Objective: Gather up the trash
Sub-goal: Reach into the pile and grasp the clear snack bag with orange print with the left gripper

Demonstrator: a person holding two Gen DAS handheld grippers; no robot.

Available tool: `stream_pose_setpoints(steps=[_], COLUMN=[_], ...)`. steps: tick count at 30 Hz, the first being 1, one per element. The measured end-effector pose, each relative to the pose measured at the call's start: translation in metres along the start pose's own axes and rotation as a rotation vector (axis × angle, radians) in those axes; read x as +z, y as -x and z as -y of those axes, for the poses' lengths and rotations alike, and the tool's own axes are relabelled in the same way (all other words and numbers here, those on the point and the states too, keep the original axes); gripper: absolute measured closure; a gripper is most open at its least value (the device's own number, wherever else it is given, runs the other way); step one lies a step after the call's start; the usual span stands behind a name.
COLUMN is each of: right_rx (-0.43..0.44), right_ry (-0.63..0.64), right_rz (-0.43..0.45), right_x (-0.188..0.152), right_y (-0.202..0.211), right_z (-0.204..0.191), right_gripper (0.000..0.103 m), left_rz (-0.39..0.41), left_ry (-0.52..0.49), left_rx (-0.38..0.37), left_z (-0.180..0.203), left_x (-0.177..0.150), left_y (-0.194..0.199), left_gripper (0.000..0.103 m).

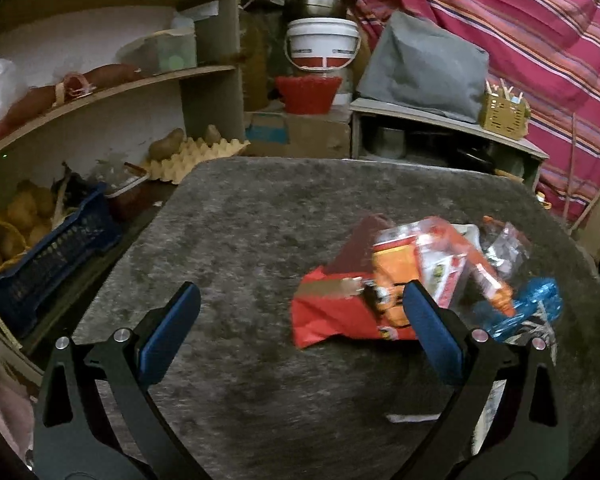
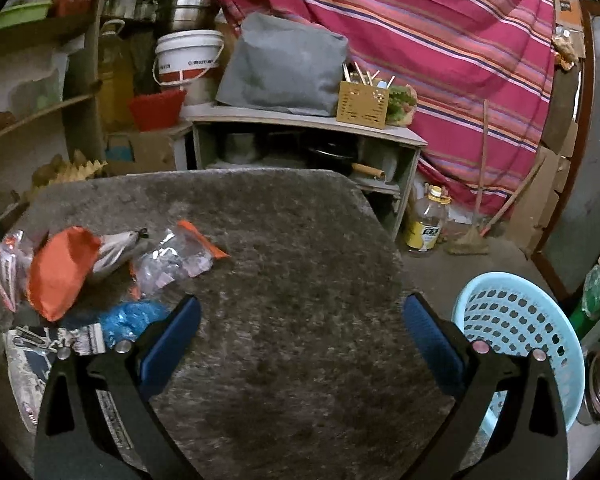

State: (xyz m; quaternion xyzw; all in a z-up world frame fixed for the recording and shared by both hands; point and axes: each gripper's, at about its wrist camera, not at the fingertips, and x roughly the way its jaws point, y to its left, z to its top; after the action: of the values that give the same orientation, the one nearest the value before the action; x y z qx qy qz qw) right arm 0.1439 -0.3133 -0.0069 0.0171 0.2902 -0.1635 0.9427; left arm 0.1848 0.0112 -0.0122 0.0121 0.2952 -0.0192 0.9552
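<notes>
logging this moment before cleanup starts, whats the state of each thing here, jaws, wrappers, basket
left gripper: jaws wide open, holding nothing
right gripper: jaws wide open, holding nothing
red wrapper: crumpled, lying on the table
orange wrapper: crumpled, lying on the table
clear bag: crinkled, on the table
blue plastic: scrunched, on the table
blue basket: upright beside the table, looks empty
table: trash not yet collected

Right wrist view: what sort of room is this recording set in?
Probably a home pantry or kitchen storeroom: a stack of steel pots sits above a white plastic bucket, a yellow-labelled clear bottle stands on the floor, and the left wrist view shows potatoes in a dark blue plastic crate.
</notes>
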Motion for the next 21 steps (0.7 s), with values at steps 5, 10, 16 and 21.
stream_pose_setpoints(steps=[5,10,16,21], right_rx=[0.006,0.008,0.010,0.015], right_ry=[-0.028,-0.033,-0.037,-0.035], right_rz=[-0.010,-0.016,-0.020,-0.021], right_x=[0.000,-0.001,-0.002,-0.004], right_y=[-0.005,-0.007,-0.008,-0.009], right_z=[0.004,0.004,0.004,0.003], right_gripper=[0.004,0.004,0.004,0.004], left_rz=[0.015,-0.007,-0.061,-0.076], left_ry=[-0.024,-0.066,-0.091,-0.105], left_rx=[-0.033,-0.035,-0.090,-0.117], left_z=[0.023,0.042,0.052,0.053], left_x=[0.006,0.009,0.010,0.010], left_y=[-0.002,-0.019,-0.035,-0.038], left_gripper=[0.005,0.005,0.016,0.044])
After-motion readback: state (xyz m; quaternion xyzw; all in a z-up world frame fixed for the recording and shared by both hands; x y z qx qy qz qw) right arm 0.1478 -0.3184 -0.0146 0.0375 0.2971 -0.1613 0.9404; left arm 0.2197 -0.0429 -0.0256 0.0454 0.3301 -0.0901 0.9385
